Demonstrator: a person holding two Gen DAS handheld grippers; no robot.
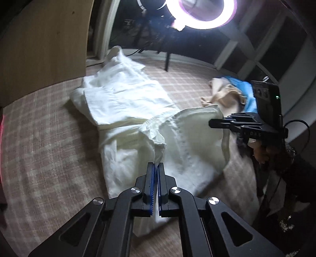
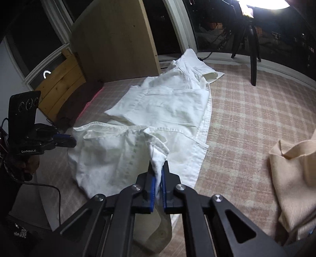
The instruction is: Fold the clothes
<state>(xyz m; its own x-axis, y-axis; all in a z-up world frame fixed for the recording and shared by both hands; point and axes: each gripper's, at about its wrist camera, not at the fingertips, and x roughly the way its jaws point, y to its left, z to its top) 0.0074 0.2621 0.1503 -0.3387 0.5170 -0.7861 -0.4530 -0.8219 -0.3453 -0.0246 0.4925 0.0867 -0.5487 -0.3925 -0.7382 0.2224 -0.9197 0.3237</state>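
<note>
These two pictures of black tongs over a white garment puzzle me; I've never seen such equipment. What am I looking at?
There is no robot here: a person holds a hand-held gripper in each hand, with a wide-angle camera on each looking along its two fingers. One picture comes from the left hand-held gripper, the other from the right hand-held gripper; each also shows the other from the side. On the checked cover lies a white shirt, partly folded. Both grippers are shut on its near edge. A beige garment lies to the right, and a ring lamp lights the scene.
</note>
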